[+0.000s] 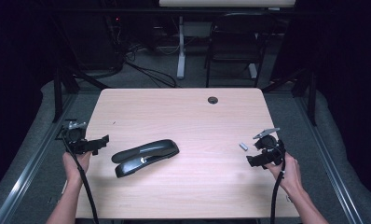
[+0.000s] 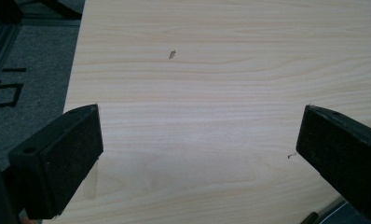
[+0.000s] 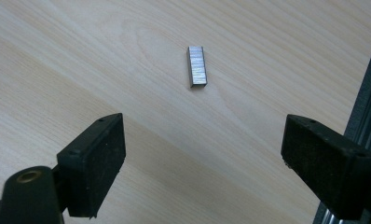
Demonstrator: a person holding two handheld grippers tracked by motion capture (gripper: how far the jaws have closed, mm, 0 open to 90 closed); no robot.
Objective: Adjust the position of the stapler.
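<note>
A black stapler (image 1: pixel 145 157) lies open on the wooden table (image 1: pixel 183 116), left of the middle, its top arm raised off the base. A small silver strip of staples (image 1: pixel 243 146) (image 3: pixel 197 66) rests near the right edge. My left gripper (image 1: pixel 101 142) (image 2: pixel 200 149) hovers over the table's left edge, just left of the stapler, jaws wide open over bare wood. My right gripper (image 1: pixel 252 161) (image 3: pixel 203 158) is held at the right side, open, with the staple strip lying a short way beyond its jaws.
A round cable hole (image 1: pixel 213 100) sits near the table's far edge. Beyond the table stand a dark chair (image 1: pixel 232 42) and a white desk leg (image 1: pixel 181 51) among floor cables. Grey carpet (image 2: pixel 25 70) and metal rails (image 1: pixel 30 158) flank both sides.
</note>
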